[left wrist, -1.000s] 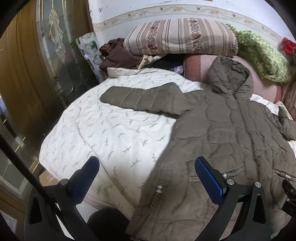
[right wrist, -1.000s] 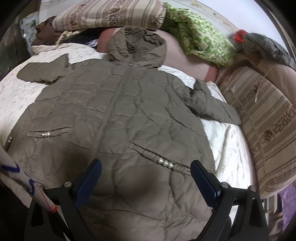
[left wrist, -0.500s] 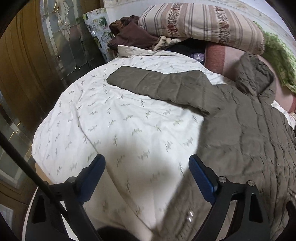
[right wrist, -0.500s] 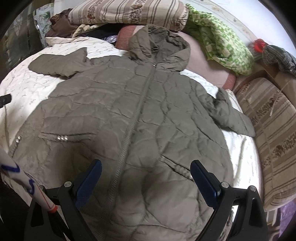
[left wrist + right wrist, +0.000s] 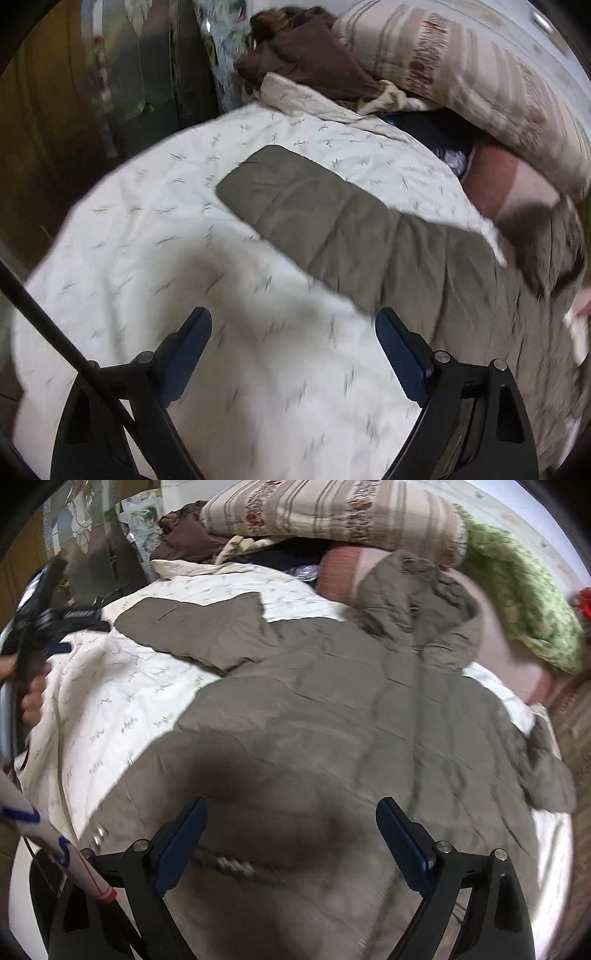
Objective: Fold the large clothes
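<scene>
Olive quilted coat (image 5: 332, 709) lies flat on the white bedspread (image 5: 147, 258), puffy, soft and likely bulky; with both grippers (image 5: 293, 354) (image 5: 291, 838) spread and empty, pinch its outstretched sleeve (image 5: 295, 206) at the cuff, centre-frame.

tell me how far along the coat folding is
Done: only the prep, the olive coat lies spread flat, front up, on the white bedspread. In hand: nothing; the left gripper and the right gripper are both open and empty. Left: every fold; the near sleeve is stretched out, and the hood unfolded.
</scene>
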`<state>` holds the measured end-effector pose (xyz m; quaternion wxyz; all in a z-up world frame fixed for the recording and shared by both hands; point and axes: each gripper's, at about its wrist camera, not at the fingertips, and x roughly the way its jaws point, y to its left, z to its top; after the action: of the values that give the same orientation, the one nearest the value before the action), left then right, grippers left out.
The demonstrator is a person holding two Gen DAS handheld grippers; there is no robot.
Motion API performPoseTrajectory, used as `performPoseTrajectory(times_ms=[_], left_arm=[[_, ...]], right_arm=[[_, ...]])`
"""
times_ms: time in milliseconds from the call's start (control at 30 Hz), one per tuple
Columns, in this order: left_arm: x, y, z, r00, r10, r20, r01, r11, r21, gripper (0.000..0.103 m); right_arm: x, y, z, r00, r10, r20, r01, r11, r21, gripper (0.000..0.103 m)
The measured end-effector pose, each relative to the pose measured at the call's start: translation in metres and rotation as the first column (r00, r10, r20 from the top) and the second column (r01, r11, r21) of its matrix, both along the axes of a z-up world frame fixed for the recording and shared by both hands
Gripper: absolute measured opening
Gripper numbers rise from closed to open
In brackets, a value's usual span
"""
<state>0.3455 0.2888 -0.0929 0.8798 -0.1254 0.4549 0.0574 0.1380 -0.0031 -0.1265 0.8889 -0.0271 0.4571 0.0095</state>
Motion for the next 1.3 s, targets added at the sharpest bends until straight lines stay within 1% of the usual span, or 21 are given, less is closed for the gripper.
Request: performPoseTrajectory(times_ms=[33, 67, 133, 233, 333, 400, 500, 567, 633, 733, 767, 800, 833, 867, 900, 933, 967, 1000, 1033, 1133, 1300], left_arm=[[0.020, 0.010, -0.008, 1.000, 0.002, -0.028, -0.004, 0.998, -0.061, 0.090], [0.029, 0.015, -0.014, 0.999, 0.004, -0.045, -0.008, 0.995, -0.095, 0.090], [0.054, 0.029, -0.032, 0.996, 0.008, -0.084, -0.025, 0.980, -0.197, 0.090], [0.077, 0.044, -0.057, 0.992, 0.044, -0.119, -0.077, 0.953, -0.294, 0.090], [0.090, 0.053, -0.071, 0.992, 0.050, -0.116, -0.091, 0.919, -0.383, 0.090], [0.096, 0.056, -0.074, 0.994, 0.041, -0.099, -0.079, 0.906, -0.416, 0.090], [0.109, 0.060, -0.076, 0.997, 0.010, -0.080, -0.045, 0.892, -0.449, 0.090], [0.117, 0.064, -0.078, 0.997, -0.004, -0.080, -0.034, 0.880, -0.474, 0.092], [0.123, 0.067, -0.080, 0.997, -0.020, -0.072, -0.019, 0.869, -0.495, 0.092], [0.128, 0.067, -0.080, 0.997, -0.022, -0.068, -0.014, 0.872, -0.489, 0.091], [0.128, 0.067, -0.080, 0.997, -0.009, -0.071, -0.026, 0.878, -0.478, 0.087], [0.128, 0.066, -0.079, 0.996, 0.013, -0.086, -0.050, 0.895, -0.443, 0.073], [0.129, 0.066, -0.079, 0.995, 0.026, -0.101, -0.066, 0.909, -0.412, 0.057], [0.129, 0.066, -0.079, 0.993, 0.036, -0.115, -0.078, 0.920, -0.384, 0.044], [0.129, 0.067, -0.078, 0.991, 0.041, -0.125, -0.085, 0.926, -0.368, 0.038], [0.128, 0.068, -0.077, 0.990, 0.046, -0.136, -0.093, 0.927, -0.362, 0.029], [0.126, 0.070, -0.075, 0.989, 0.049, -0.140, -0.098, 0.924, -0.369, 0.022], [0.124, 0.071, -0.071, 0.990, 0.050, -0.135, -0.097, 0.922, -0.376, 0.020], [0.121, 0.070, -0.067, 0.990, 0.049, -0.129, -0.094, 0.924, -0.371, 0.018], [0.112, 0.060, -0.045, 0.995, 0.032, -0.093, -0.060, 0.947, -0.314, 0.014], [0.091, 0.026, 0.000, 1.000, -0.018, -0.025, 0.011, 0.963, -0.269, 0.012]], right_arm=[[0.007, 0.006, -0.002, 1.000, 0.015, 0.004, -0.015, 1.000, 0.006, 0.093], [0.014, 0.009, -0.004, 1.000, 0.026, 0.008, -0.026, 1.000, 0.004, 0.092], [0.033, 0.021, -0.006, 0.998, 0.050, 0.028, -0.049, 0.999, -0.020, 0.092], [0.063, 0.038, -0.010, 0.994, 0.092, 0.052, -0.089, 0.995, -0.054, 0.092], [0.096, 0.063, -0.011, 0.984, 0.158, 0.081, -0.148, 0.982, -0.117, 0.092], [0.115, 0.081, -0.012, 0.974, 0.200, 0.102, -0.180, 0.968, -0.176, 0.092], [0.138, 0.114, -0.014, 0.947, 0.290, 0.139, -0.246, 0.932, -0.266, 0.092], [0.149, 0.135, -0.017, 0.927, 0.342, 0.153, -0.284, 0.908, -0.308, 0.092], [0.161, 0.150, -0.024, 0.913, 0.382, 0.143, -0.325, 0.893, -0.311, 0.092], [0.178, 0.168, -0.043, 0.907, 0.412, 0.093, -0.365, 0.875, -0.318, 0.089], [0.182, 0.170, -0.050, 0.909, 0.411, 0.075, -0.368, 0.873, -0.320, 0.087], [0.189, 0.171, -0.058, 0.918, 0.393, 0.050, -0.356, 0.873, -0.334, 0.078], [0.195, 0.170, -0.064, 0.928, 0.372, 0.033, -0.340, 0.878, -0.338, 0.059], [0.202, 0.167, -0.068, 0.939, 0.345, 0.016, -0.322, 0.890, -0.322, 0.047], [0.205, 0.162, -0.069, 0.945, 0.328, 0.007, -0.311, 0.902, -0.299, 0.028], [0.208, 0.156, -0.067, 0.949, 0.317, 0.003, -0.307, 0.921, -0.239, 0.021], [0.209, 0.152, -0.063, 0.952, 0.307, 0.006, -0.299, 0.932, -0.206, 0.015], [0.208, 0.149, -0.058, 0.955, 0.298, 0.014, -0.291, 0.941, -0.174, 0.010], [0.205, 0.145, -0.051, 0.958, 0.286, 0.030, -0.279, 0.949, -0.147, 0.009], [0.193, 0.135, -0.031, 0.961, 0.265, 0.079, -0.258, 0.962, -0.095, 0.007], [0.175, 0.102, 0.003, 0.967, 0.204, 0.155, -0.205, 0.979, -0.005, 0.007]])
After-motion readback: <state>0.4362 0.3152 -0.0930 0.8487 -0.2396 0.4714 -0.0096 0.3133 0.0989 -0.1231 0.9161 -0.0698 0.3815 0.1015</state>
